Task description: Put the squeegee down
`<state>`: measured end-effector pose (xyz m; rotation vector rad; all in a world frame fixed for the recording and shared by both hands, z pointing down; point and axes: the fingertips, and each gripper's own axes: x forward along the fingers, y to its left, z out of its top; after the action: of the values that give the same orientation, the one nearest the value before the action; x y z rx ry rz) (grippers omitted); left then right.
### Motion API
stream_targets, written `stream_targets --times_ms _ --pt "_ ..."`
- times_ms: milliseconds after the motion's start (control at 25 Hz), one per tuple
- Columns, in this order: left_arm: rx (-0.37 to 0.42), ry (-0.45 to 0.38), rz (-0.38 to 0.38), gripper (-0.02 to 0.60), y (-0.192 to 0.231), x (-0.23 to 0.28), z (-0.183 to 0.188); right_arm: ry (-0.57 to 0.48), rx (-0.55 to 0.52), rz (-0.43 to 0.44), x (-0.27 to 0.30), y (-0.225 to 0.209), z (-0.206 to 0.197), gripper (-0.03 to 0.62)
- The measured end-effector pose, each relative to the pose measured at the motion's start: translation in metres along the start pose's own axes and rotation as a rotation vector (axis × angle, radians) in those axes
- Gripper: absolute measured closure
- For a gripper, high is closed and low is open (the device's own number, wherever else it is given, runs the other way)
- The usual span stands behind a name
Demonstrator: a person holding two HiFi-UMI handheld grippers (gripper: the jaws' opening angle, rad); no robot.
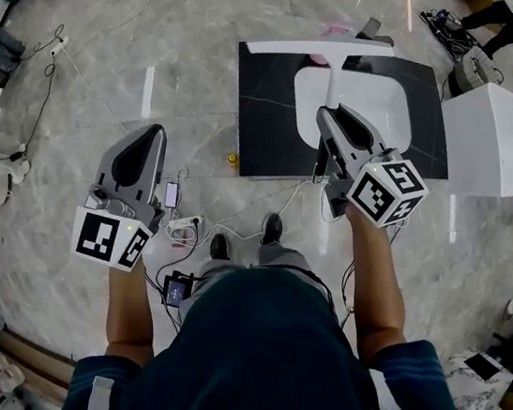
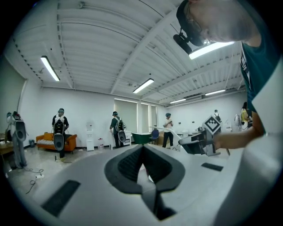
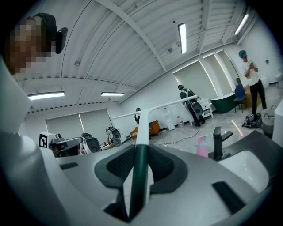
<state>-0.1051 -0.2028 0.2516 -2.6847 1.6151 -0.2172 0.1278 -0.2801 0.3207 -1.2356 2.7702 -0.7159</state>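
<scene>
The squeegee point(image 1: 317, 47) has a long white blade on a white shaft with a dark green grip. My right gripper point(image 1: 331, 115) is shut on that grip and holds the blade out level over the far rim of the white sink basin point(image 1: 384, 104). In the right gripper view the green grip runs up between the jaws of the right gripper point(image 3: 142, 148) to the squeegee blade point(image 3: 154, 109). My left gripper point(image 1: 153, 130) hangs over the floor at the left, apart from the counter, shut and holding nothing. The left gripper view shows the left gripper point(image 2: 142, 148) with its tips together.
The basin sits in a black countertop point(image 1: 261, 105) with a black faucet point(image 3: 219, 141) and a pink spray bottle point(image 3: 202, 145) at its far edge. A white block point(image 1: 502, 139) stands to the right. Cables and a power strip point(image 1: 182, 227) lie by my feet. Other people stand across the room.
</scene>
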Motion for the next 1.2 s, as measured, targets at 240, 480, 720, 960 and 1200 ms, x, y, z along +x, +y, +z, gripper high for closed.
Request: stream_targets --times_ms 240,480,720,960,1200 --pt "-0.016 0.041 0.061 0.577 0.005 0.003 -0.016 0.057 0.017 0.034 0.033 -0.025 -0.017 0.499" --pt "-0.035 0.073 0.106 0.577 0.007 0.002 -0.034 0.112 0.031 0.054 0.064 -0.046 -0.043 0.499" --pt "-0.064 0.104 0.137 0.577 0.014 0.004 -0.049 0.172 0.048 0.053 0.097 -0.066 -0.071 0.499" --pt "-0.091 0.138 0.154 0.577 0.016 0.007 -0.067 0.224 0.069 0.036 0.123 -0.091 -0.1 0.499" --pt "-0.116 0.169 0.17 0.577 0.02 0.005 -0.084 0.273 0.093 0.018 0.145 -0.111 -0.133 0.499"
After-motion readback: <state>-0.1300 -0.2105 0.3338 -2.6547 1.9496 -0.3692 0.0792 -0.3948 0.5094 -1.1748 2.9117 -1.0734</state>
